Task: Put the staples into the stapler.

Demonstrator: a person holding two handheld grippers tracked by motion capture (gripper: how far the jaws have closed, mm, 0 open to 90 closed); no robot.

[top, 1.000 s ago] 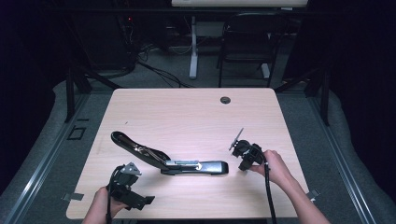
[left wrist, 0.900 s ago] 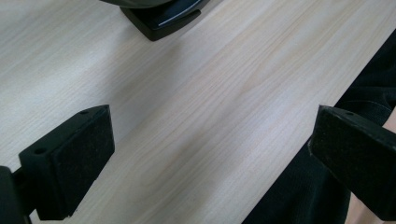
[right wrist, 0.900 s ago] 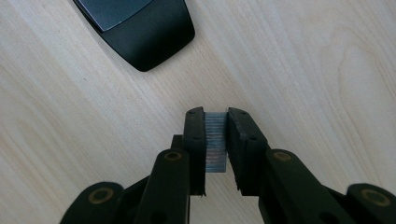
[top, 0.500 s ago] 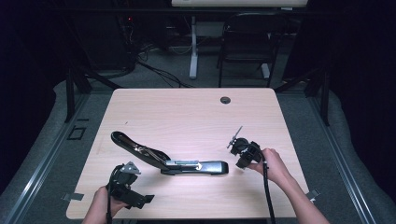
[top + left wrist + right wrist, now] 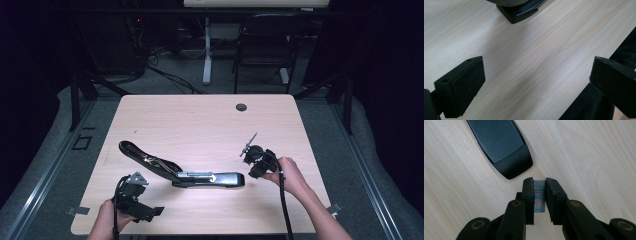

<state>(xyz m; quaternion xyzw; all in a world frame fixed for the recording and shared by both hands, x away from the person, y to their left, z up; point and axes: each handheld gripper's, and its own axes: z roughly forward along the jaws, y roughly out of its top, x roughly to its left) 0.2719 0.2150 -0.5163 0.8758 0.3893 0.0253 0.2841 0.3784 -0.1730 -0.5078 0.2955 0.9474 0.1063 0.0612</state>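
Wood-grain table [image 5: 200, 120]; stapler [image 5: 185, 172] unlabelled; right tongs [image 5: 539, 192] pinching staple strip [image 5: 539, 196]

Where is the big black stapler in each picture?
High view: the stapler lies open at the middle of the near half of the table, its arm raised to the left.
Left gripper view: its black end shows at the top edge.
Right gripper view: its dark rounded end lies at upper left, beyond the tongs, which hold a strip of staples.
Shared landmark: the pale wood table.
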